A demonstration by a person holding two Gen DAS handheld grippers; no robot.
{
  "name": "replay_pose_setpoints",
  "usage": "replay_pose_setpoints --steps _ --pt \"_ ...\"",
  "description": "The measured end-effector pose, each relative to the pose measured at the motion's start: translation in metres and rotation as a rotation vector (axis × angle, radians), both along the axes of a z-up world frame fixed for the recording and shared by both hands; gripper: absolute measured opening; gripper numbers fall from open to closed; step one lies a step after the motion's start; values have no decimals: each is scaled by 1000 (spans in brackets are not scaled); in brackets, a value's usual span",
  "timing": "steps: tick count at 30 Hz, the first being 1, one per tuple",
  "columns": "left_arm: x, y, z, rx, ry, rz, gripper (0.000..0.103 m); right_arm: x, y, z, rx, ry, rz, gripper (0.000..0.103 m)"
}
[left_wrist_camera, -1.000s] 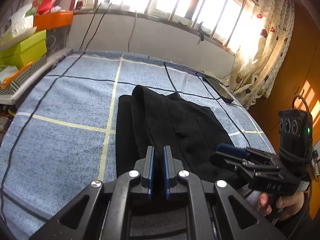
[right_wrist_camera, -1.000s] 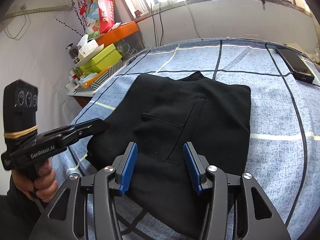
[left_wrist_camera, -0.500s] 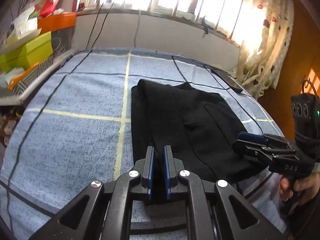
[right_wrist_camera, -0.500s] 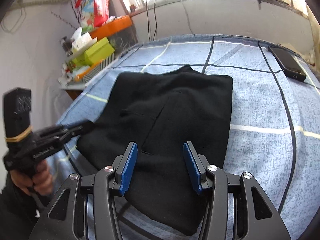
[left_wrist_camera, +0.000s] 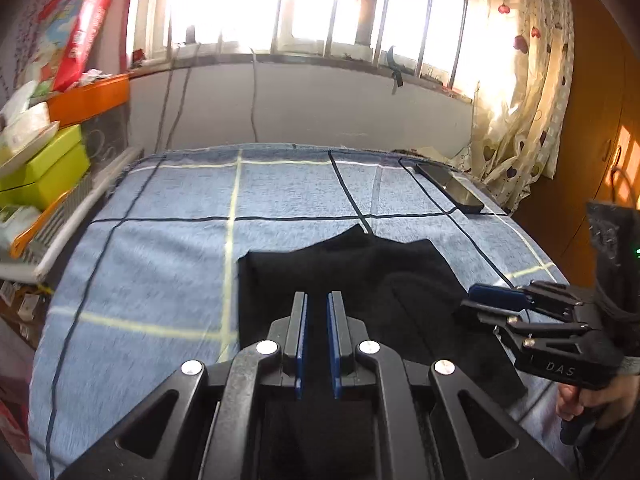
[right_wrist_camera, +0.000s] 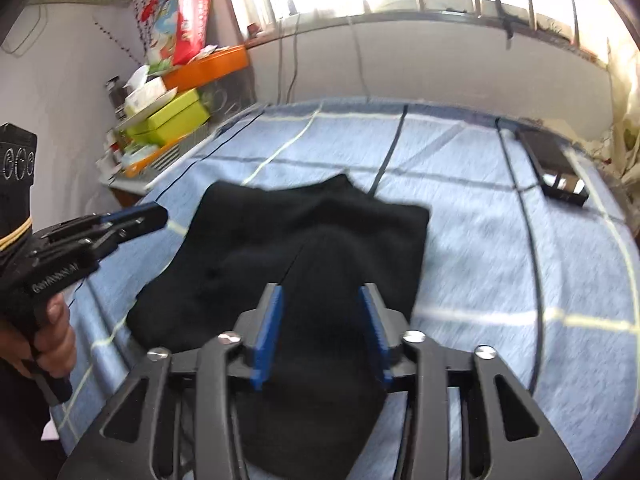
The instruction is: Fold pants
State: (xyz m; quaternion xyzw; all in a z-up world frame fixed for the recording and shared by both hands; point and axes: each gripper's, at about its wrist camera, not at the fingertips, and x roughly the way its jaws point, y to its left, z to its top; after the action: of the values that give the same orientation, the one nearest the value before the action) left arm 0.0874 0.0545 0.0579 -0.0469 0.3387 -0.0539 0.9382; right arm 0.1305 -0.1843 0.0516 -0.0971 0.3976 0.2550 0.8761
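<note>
Pants, black, lie on the blue checked bedspread just ahead of both tongs, already folded into a compact, roughly rectangular block, so most of the folding looks done. What seems left is one more fold bringing the near end over toward the far end, then smoothing. The left gripper is clenched, pads nearly meeting; dark cloth fills the narrow gap below them, but whether it is pinched I cannot tell. The right gripper has just been closing its jaws with the near end of the cloth rising between its blue pads; they stand either side of the fabric, and a firm pinch is not evident. The block's long axis runs away from the tongs toward the window wall, its pointed far edge aimed that way, with a phone lying well beyond on the right.
</note>
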Motion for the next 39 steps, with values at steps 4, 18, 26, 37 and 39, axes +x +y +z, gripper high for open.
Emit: replay_pose_setpoints --steps 4,18,26,37,39 --pt "38 -7 -12 52 40 19 11 40 5 -5 -16 -1 -29 23" --pt "57 -2 -38 70 67 42 12 80 6 -30 -106 36 -55 14" --pt "5 -11 -13 114 28 54 12 1 -7 3 -39 -12 2 17" --pt "-77 -25 -12 68 -4 -26 12 -81 -12 4 -29 -18 42 17" --pt "-77 -26 -23 81 28 -23 12 -82 -10 -5 -46 2 46 17"
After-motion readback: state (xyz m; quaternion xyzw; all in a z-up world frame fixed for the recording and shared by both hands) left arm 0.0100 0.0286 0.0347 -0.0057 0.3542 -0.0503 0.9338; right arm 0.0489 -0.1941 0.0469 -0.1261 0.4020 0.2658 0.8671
